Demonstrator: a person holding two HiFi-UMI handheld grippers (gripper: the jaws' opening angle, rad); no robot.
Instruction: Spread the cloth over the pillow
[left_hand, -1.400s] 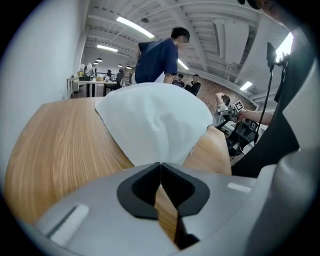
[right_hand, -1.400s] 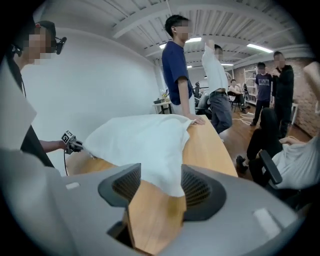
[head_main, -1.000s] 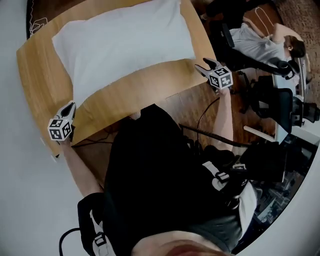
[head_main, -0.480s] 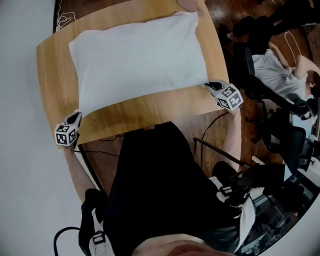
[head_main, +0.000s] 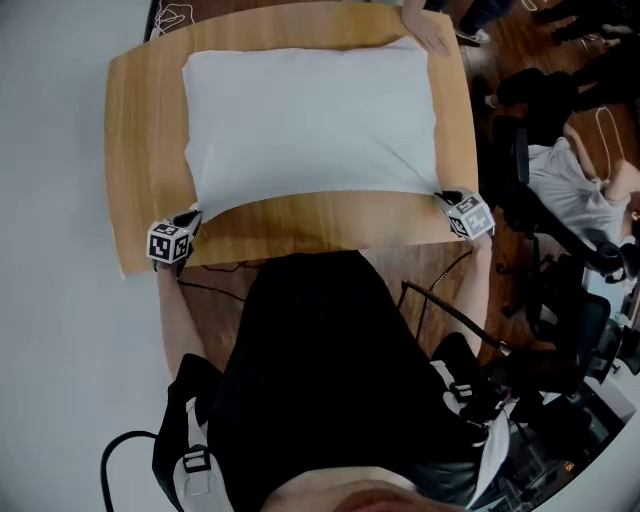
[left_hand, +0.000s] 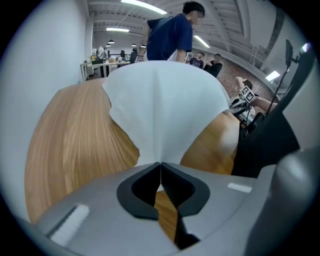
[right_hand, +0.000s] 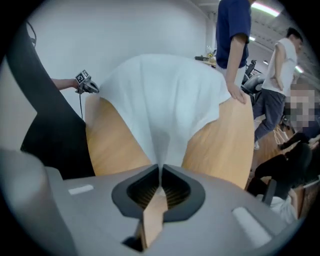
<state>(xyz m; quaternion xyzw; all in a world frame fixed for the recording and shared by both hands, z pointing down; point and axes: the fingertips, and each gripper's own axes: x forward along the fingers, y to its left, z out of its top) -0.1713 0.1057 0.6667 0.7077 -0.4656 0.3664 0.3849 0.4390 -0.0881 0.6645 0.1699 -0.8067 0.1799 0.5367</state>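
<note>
Firmly pinches the near-left corner of the white cloth (head_main: 310, 120) in the left gripper (head_main: 192, 214), jaws pressed together on a fold of the fabric. Does the same at the near-right corner with the right gripper (head_main: 441, 196), jaws likewise closed on the cloth with no gap showing. Holds both tools low at the near edge of the wooden table (head_main: 140, 130), well apart, one at each end of the cloth, each pointing steeply down. Pulls each gripped corner into a small peak toward the jaws, with the near hem curving gently between the two. Shows the rest of the cloth lying as a broad rectangle across the middle of the table, faintly mounded and reaching almost to the far edge. Leaves bare wood down the left side and along the near edge. Stands in a dark top (head_main: 300, 380) at the near side, arms spread to both corners. Shares the scene with a bystander in a blue shirt (right_hand: 231, 30) at the far side, one hand (head_main: 425, 30) at the cloth's far-right corner.
</note>
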